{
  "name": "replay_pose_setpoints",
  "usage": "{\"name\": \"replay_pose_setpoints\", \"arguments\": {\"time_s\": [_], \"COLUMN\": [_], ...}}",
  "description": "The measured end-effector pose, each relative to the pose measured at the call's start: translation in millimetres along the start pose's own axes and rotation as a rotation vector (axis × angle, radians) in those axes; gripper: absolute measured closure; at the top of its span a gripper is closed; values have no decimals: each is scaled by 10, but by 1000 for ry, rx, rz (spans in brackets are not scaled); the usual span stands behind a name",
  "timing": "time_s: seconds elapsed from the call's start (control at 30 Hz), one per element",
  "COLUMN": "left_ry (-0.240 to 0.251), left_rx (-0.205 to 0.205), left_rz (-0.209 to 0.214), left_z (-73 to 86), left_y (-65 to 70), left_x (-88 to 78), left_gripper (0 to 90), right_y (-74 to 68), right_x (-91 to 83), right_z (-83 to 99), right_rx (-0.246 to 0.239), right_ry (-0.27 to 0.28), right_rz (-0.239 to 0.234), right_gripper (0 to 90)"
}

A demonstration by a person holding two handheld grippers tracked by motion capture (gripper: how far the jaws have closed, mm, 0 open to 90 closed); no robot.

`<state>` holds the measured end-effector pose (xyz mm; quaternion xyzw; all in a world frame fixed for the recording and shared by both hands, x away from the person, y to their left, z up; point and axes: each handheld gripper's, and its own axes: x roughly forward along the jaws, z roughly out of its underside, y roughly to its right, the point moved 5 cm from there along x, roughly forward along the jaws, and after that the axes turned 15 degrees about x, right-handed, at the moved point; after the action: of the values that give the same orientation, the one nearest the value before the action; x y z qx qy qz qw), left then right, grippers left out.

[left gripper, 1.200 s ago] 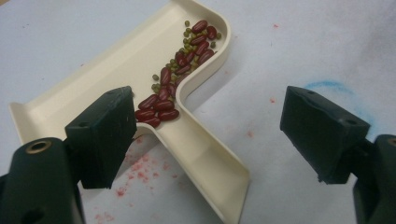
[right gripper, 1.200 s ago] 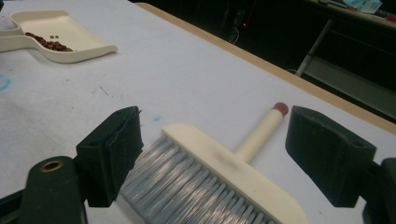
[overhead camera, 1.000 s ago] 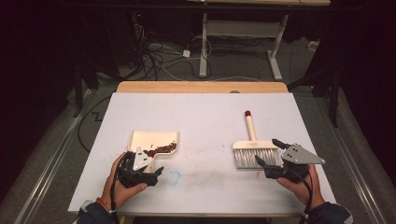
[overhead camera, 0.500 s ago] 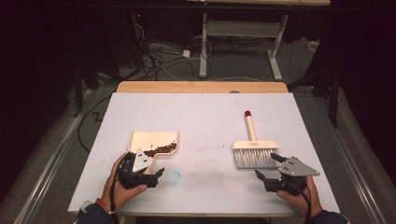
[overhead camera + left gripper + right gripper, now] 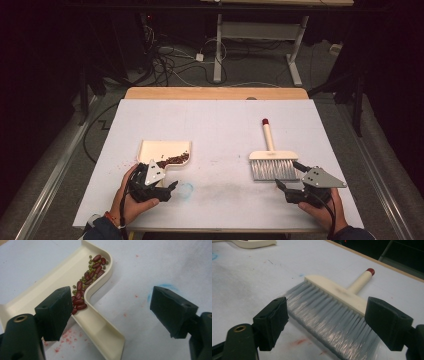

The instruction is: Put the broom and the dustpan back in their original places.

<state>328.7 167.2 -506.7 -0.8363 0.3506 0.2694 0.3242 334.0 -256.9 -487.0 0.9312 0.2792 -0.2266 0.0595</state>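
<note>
A cream dustpan (image 5: 162,150) (image 5: 97,325) lies on the white table at the left, with red beans and small green beans (image 5: 87,282) (image 5: 175,160) piled along its inner wall. My left gripper (image 5: 157,187) (image 5: 111,312) is open just behind the pan's handle, holding nothing. A cream hand brush (image 5: 271,155) (image 5: 337,290) with grey bristles and a red-tipped handle lies flat at the right. My right gripper (image 5: 290,182) (image 5: 325,321) stands open just short of the bristles, empty.
The white table top (image 5: 220,125) has a wooden strip (image 5: 215,93) along its far edge. Faint red and blue stains (image 5: 160,287) mark the surface near the pan. Beyond the table, cables (image 5: 170,60) and desk legs (image 5: 295,55) stand on the floor.
My right gripper has drawn back toward the table's near edge, away from the brush. The left gripper, pan and brush have stayed put.
</note>
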Motion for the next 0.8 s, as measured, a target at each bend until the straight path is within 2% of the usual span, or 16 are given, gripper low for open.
{"name": "replay_pose_setpoints", "arguments": {"time_s": [0.17,0.5,0.63,0.7,0.8], "left_ry": [4,-1,-6,-4,-6], "left_rx": [2,13,-1,14,3], "left_rz": [-3,-5,0,-6,2], "left_z": [5,3,0,-9,-11], "left_y": [10,1,2,-8,7], "left_x": [-12,12,23,24,33], "left_gripper": [185,184,185,185,185], "right_y": [-18,-11,0,4,7], "right_x": [-10,-10,-17,-29,-52], "right_z": [-47,-59,-68,-73,-101], "right_rx": [-5,-6,-10,-7,-3], "right_ry": [20,18,24,35,55], "right_rz": [2,8,15,21,25], "right_gripper": [194,195,194,195,195]}}
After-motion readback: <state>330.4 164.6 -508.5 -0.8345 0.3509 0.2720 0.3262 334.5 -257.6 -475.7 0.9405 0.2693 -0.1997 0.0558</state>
